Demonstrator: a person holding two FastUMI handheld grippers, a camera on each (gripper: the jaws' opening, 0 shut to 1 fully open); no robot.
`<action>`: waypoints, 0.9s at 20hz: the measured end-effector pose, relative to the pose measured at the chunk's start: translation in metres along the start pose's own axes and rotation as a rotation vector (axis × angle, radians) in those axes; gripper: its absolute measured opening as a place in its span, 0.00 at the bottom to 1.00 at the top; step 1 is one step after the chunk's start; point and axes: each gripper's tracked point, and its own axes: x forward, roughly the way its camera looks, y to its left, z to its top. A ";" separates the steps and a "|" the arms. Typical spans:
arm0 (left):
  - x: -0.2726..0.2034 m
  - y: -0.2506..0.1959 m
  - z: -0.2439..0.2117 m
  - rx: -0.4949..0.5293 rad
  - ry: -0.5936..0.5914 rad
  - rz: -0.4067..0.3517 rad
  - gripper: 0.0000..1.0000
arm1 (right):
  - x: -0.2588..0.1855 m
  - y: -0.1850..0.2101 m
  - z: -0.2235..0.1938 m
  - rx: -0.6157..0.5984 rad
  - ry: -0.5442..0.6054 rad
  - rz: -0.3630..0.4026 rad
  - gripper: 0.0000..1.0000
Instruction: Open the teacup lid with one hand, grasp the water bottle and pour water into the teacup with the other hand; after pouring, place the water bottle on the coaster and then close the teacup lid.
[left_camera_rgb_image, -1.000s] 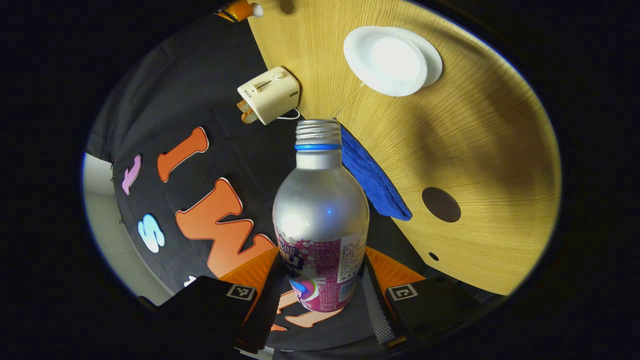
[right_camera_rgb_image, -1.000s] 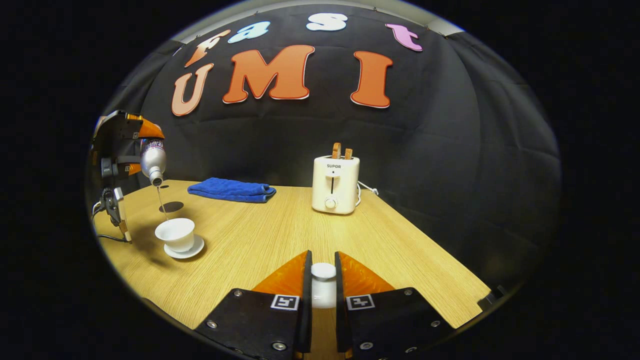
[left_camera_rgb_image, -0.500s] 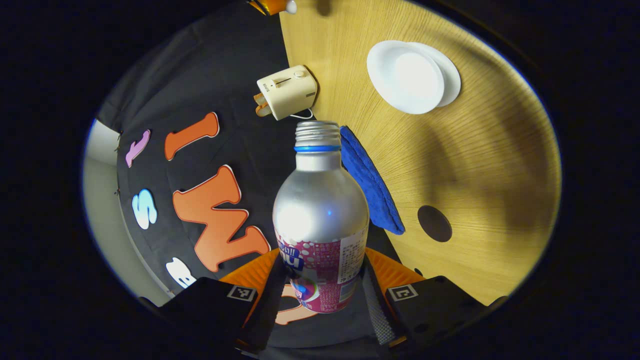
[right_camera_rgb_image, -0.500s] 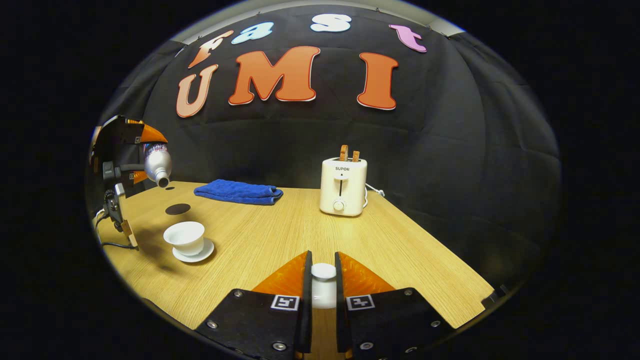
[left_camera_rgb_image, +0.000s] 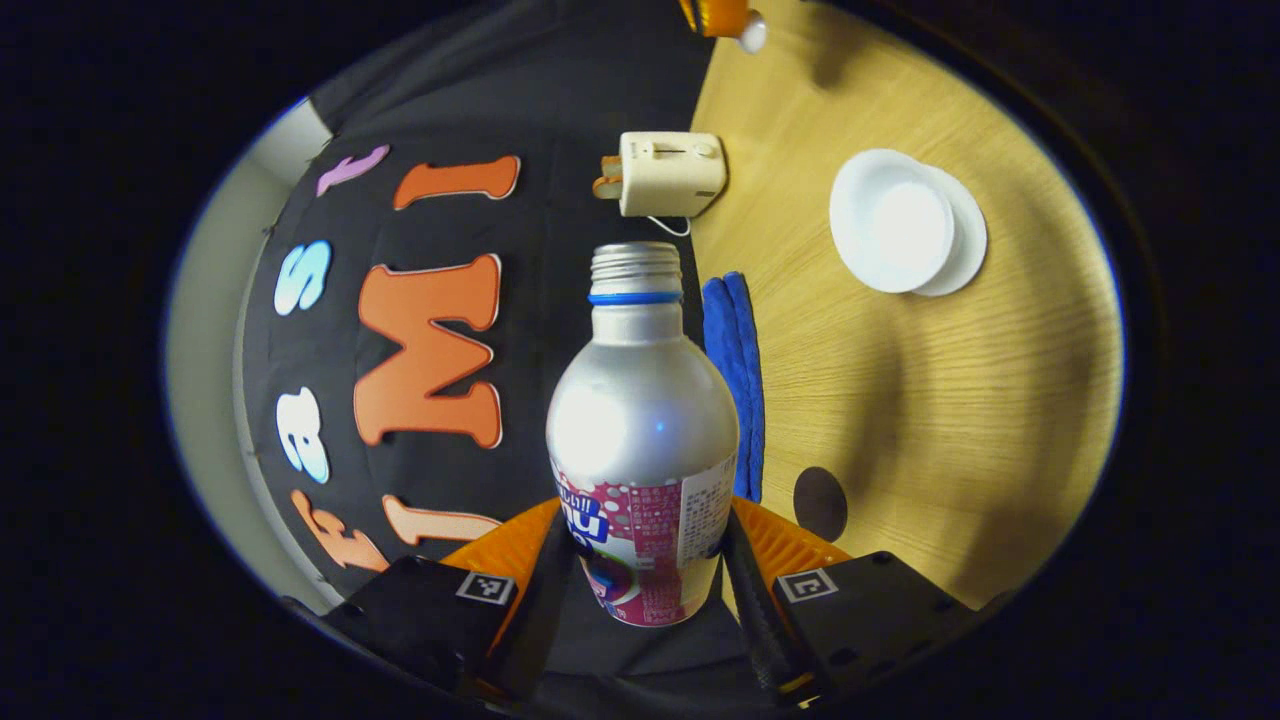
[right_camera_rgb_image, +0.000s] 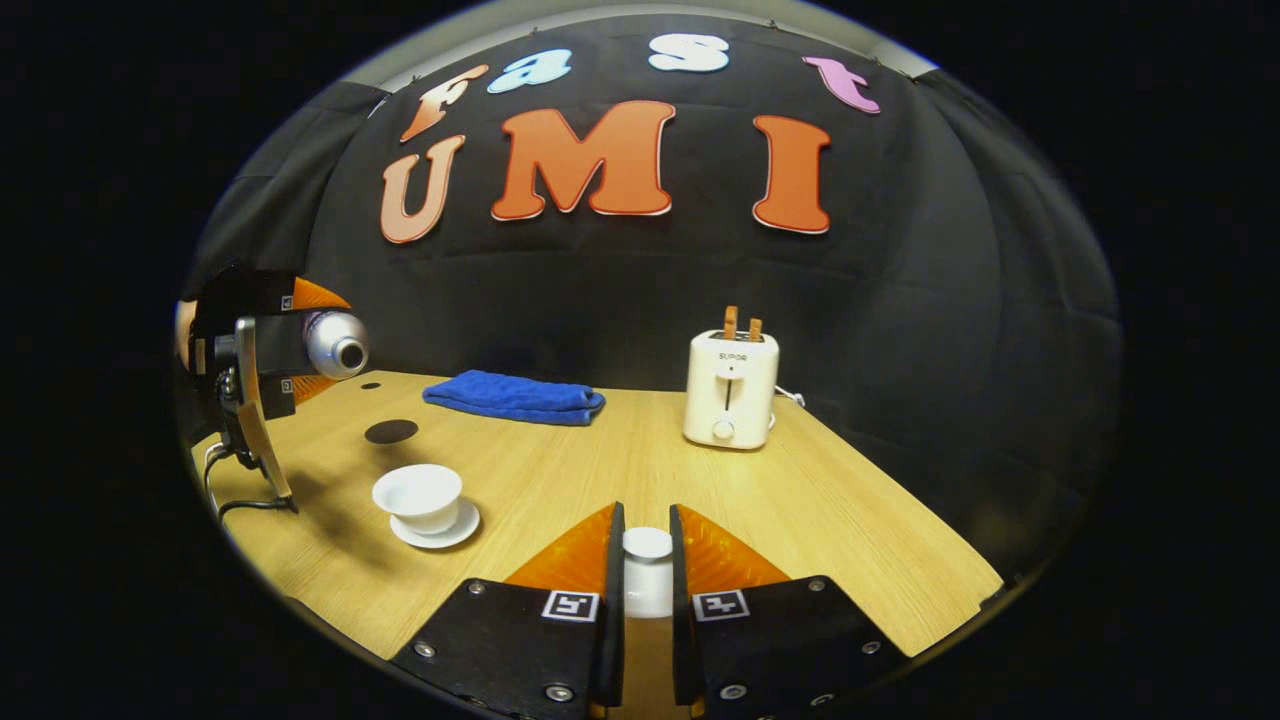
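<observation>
My left gripper is shut on a silver water bottle with a pink label and no cap. In the right gripper view the water bottle lies about level in the air at the far left, held by the left gripper, its mouth facing this way. The white teacup sits uncovered on its saucer on the wooden table; the teacup also shows from above in the left gripper view. A dark round coaster lies behind the cup. My right gripper is shut on the white teacup lid, holding it by its knob.
A folded blue towel lies at the back of the table. A cream toaster with two slices in it stands to the right of the towel. A cable trails from the left gripper near the table's left edge.
The water stream into the cup has stopped. The left gripper has tipped the bottle up from mouth-down to about level. The right gripper's view has shifted a little; the lid stays held.
</observation>
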 end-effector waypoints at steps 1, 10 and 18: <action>-0.001 0.002 -0.006 -0.038 0.006 0.019 0.81 | 0.002 0.009 0.002 -0.010 -0.002 0.014 0.20; -0.009 -0.012 -0.062 -0.529 0.083 0.100 0.80 | 0.020 0.097 0.021 -0.075 -0.015 0.165 0.20; 0.010 -0.004 -0.074 -0.984 0.091 0.203 0.80 | 0.037 0.163 0.042 -0.140 -0.038 0.267 0.20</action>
